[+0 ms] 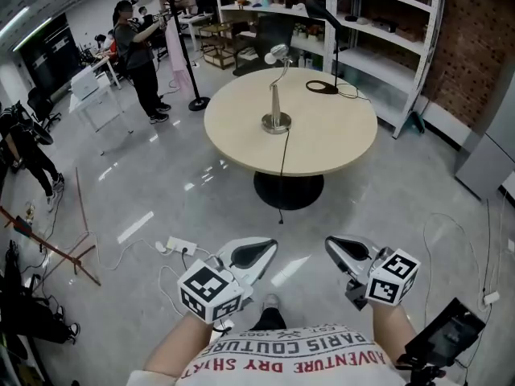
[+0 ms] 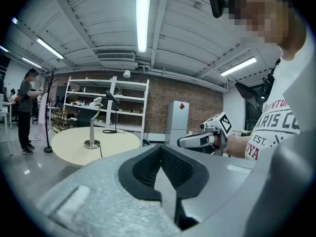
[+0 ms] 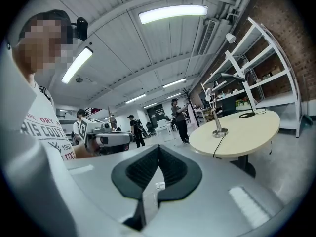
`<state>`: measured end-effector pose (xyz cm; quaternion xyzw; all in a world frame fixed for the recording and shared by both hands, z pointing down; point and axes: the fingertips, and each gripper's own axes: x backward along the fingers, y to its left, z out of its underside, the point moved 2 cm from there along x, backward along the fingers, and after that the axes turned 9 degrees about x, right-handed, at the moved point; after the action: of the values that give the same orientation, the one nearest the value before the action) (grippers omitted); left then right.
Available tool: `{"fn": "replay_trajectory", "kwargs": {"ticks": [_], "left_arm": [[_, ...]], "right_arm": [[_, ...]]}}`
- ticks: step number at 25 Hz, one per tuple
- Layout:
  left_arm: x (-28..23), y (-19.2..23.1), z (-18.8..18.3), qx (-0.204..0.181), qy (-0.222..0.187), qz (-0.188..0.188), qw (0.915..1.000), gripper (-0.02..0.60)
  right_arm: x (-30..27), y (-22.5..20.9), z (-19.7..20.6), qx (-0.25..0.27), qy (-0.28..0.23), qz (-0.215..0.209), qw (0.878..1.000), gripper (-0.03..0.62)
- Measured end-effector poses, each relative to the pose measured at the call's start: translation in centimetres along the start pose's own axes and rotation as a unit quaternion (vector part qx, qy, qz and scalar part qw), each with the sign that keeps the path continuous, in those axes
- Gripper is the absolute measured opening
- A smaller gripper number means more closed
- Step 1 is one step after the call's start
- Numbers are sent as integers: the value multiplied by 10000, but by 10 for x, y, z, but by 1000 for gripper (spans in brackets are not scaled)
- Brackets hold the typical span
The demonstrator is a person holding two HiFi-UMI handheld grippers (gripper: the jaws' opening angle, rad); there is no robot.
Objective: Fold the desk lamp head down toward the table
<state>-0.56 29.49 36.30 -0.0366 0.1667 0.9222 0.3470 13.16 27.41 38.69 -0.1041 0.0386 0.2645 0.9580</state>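
You hold your left gripper [image 1: 256, 254] and right gripper [image 1: 348, 252] low before your body, side by side and apart. Both point forward, near level, with jaws pressed together.

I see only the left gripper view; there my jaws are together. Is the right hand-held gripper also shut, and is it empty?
Observer: Yes. In the right gripper view the right hand-held gripper has its jaws together, with nothing between them.
Operator: What lies below, ahead of me?
Observer: In the head view a white power strip lies on the floor, just left of the left hand-held gripper.
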Motion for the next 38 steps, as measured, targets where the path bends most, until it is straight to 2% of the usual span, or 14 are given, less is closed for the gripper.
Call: {"fn": "replay_trajectory", "kwargs": {"ticks": [6,13,19,26,32,38], "left_arm": [[-16,90,-29,54,1,-2,10000,3],[-27,167,-63,-22,-144,111,9998,3],[-50,192,-81,-168,-216,314,9991,3],[-84,201,-81,-188,-143,454,9987,3],[-117,225,-75,-89,40,374,9993,3],[-161,277,-86,46,107,176,9998,3]], "right_arm": [[-76,-42,-15,-53,120,20,9999,3],[-141,-73,-58,360,-271,45,9990,3],[-154,-85,-66,688,-229,42,9974,3],[-152,-119,-64,673,-234,246,9972,3],[-168,-157,-49,1006,47,201,9947,3],[-200,-222,-43,965,293,192,9947,3]]}}
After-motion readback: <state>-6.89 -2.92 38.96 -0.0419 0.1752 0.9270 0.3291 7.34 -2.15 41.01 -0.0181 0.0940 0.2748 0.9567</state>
